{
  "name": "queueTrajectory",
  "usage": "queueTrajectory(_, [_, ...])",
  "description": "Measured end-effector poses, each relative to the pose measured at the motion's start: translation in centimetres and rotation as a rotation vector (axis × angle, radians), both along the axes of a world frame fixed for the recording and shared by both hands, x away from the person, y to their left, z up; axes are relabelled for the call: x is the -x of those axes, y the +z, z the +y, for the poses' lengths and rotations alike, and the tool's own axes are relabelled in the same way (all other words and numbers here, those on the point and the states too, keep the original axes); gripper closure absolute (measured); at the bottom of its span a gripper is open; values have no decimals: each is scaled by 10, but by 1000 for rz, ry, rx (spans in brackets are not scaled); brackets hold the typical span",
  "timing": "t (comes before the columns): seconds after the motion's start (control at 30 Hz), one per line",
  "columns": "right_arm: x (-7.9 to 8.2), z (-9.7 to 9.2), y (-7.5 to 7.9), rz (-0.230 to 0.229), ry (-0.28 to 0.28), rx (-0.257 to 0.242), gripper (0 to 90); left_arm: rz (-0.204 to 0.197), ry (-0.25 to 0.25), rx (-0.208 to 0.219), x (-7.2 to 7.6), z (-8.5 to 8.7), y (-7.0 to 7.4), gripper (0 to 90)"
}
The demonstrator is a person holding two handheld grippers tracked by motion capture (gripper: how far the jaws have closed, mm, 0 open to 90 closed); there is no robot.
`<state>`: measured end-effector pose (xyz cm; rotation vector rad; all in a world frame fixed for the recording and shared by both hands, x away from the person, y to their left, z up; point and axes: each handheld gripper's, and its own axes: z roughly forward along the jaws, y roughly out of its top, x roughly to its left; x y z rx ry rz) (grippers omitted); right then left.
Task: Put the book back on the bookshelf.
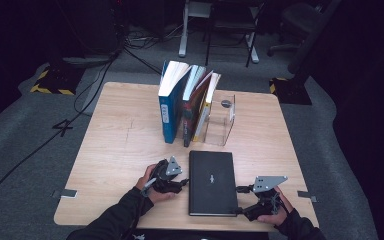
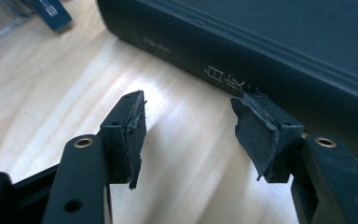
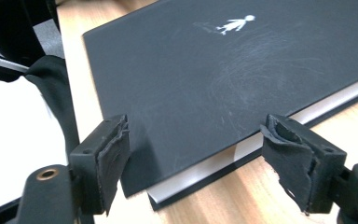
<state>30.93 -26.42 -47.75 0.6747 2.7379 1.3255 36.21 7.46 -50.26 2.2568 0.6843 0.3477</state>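
high view puts the black book point(image 1: 213, 182) flat on the surface point(image 1: 120, 145) between my two hands, long axis running away from me. my left fingers point(image 2: 189, 135) stand apart, nothing between them, facing the spine just ahead. my right fingers point(image 3: 200, 163) are apart too, straddling the near corner without pressing — that hand sits closer to the page edge, i judge.
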Motion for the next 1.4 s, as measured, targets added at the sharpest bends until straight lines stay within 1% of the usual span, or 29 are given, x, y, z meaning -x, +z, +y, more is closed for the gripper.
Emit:
queueTrajectory(0.07, [3, 1, 0, -4, 11, 5, 241, 7, 5, 3, -6, -1, 0, 429])
queueTrajectory(0.1, [3, 1, 0, -4, 11, 5, 241, 7, 5, 3, -6, -1, 0, 429])
queueTrajectory(0.17, [6, 3, 1, -16, 21, 13, 241, -7, 9, -2, -13, -5, 0, 430])
queueTrajectory(0.2, [8, 4, 2, -22, 23, 17, 243, 5, 9, 1, -18, -6, 0, 430])
queueTrajectory(0.3, [13, 10, 2, -73, 18, 16, 251, -2, -6, -2, -28, -7, 0, 430])
queueTrajectory(0.33, [13, 10, 2, -73, 18, 16, 251, -2, -6, -2, -28, -7, 0, 429])
queueTrajectory(0.37, [15, 12, 2, -82, 14, 14, 252, 24, 4, 9, -35, -8, 0, 429])
queueTrajectory(0.4, [16, 14, 2, -92, 12, 14, 252, 38, 12, 17, -39, -8, 0, 424])
queueTrajectory(0.43, [17, 15, 2, -98, 10, 12, 251, 40, 9, 15, -41, -8, 0, 414])
queueTrajectory(0.5, [17, 15, 2, -100, 15, 13, 261, 39, 11, 13, -41, -8, 0, 399])
queueTrajectory(0.57, [16, 13, 2, -105, 19, 14, 301, 35, 1, 11, -39, -6, 0, 381])
queueTrajectory(0.6, [16, 11, 3, -115, 31, 17, 299, 47, 0, 13, -39, -4, 0, 364])
queueTrajectory(0.63, [16, 9, 4, -138, 42, 28, 301, 60, 3, 17, -38, -2, 0, 348])
queueTrajectory(0.67, [16, 6, 5, -167, 41, 52, 301, 62, 5, 16, -37, 1, 0, 331])
queueTrajectory(0.7, [15, 3, 5, -185, 33, 64, 301, 60, 9, 14, -34, 5, 0, 325])
queueTrajectory(0.8, [10, -6, 2, -173, -26, 68, 298, 62, 9, 14, -22, 15, -1, 308])
queueTrajectory(0.83, [10, -6, 2, -173, -26, 68, 298, 62, 9, 14, -22, 15, -1, 294])
queueTrajectory(0.87, [8, -7, -1, -195, -53, 105, 289, 66, 8, 16, -18, 18, -1, 277])
queueTrajectory(0.9, [8, -5, -2, -200, -68, 122, 280, 74, -9, 20, -10, 24, -1, 262])
queueTrajectory(0.93, [8, -5, -2, -200, -68, 122, 280, 74, -9, 20, -10, 24, -1, 247])
queueTrajectory(1.0, [7, -3, -5, -195, -77, 133, 271, 63, -16, 6, 2, 29, -1, 245])
queueTrajectory(1.03, [6, -1, -7, -197, -80, 146, 261, 62, -34, 5, 9, 34, -1, 245])
queueTrajectory(1.07, [6, 0, -8, -193, -76, 148, 260, 62, -53, 3, 15, 37, -1, 246])
queueTrajectory(1.1, [6, 2, -10, -189, -76, 152, 258, 62, -62, 2, 20, 40, -1, 246])
queueTrajectory(1.13, [6, 3, -11, -191, -77, 157, 253, 62, -62, 2, 20, 40, -1, 246])
queueTrajectory(1.17, [6, 5, -12, -190, -75, 156, 247, 63, -78, 4, 29, 47, -2, 245])
queueTrajectory(1.2, [6, 6, -13, -188, -71, 157, 243, 63, -81, 1, 32, 50, -1, 244])
queueTrajectory(1.27, [7, 9, -13, -187, -66, 158, 237, 63, -79, 2, 37, 54, -2, 245])
queueTrajectory(1.4, [7, 13, -15, -197, -67, 160, 218, 60, -44, 6, 43, 54, -2, 267])
